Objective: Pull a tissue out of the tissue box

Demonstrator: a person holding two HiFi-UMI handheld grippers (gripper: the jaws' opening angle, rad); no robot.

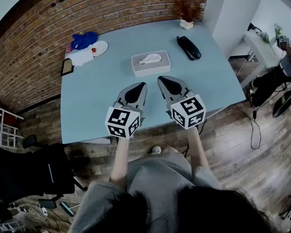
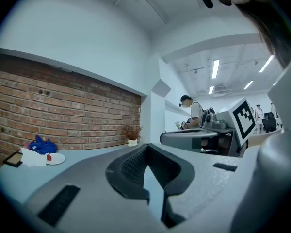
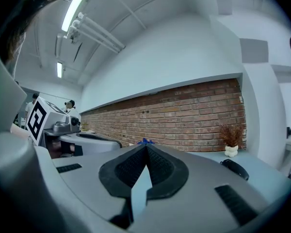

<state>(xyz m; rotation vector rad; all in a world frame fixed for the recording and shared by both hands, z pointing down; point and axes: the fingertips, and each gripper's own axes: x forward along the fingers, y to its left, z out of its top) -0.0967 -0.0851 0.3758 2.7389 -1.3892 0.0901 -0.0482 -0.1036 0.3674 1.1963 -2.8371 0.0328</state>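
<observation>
Left tool (image 1: 141, 86): tips pressed together, holds nothing. Right tool (image 1: 162, 80): same, tips touching, holds nothing. Both hang side by side over near half of surface (image 1: 87, 106).

Tissue box (image 1: 150, 73) at 12 o'clock, near, apart from both tools. Tissue (image 1: 150, 58) pokes up from slot on top.

Guess: tissue very light, soft, tears easy. Box light too, may lift along. Pinch raised tuft, pull up slow.

Black handset (image 1: 188, 47) at 1 o'clock. Plate (image 1: 98, 47) and blue cloth (image 1: 84, 40) at 10 o'clock. Small plant (image 1: 186, 14) far at 1 o'clock. All well apart from box. Nothing blocks way.

Tissue box (image 1: 151, 63) centre of table (image 1: 94, 98); plate (image 1: 99, 47) far left, handset (image 1: 188, 47) right, potted plant (image 1: 187, 11) behind handset.
</observation>
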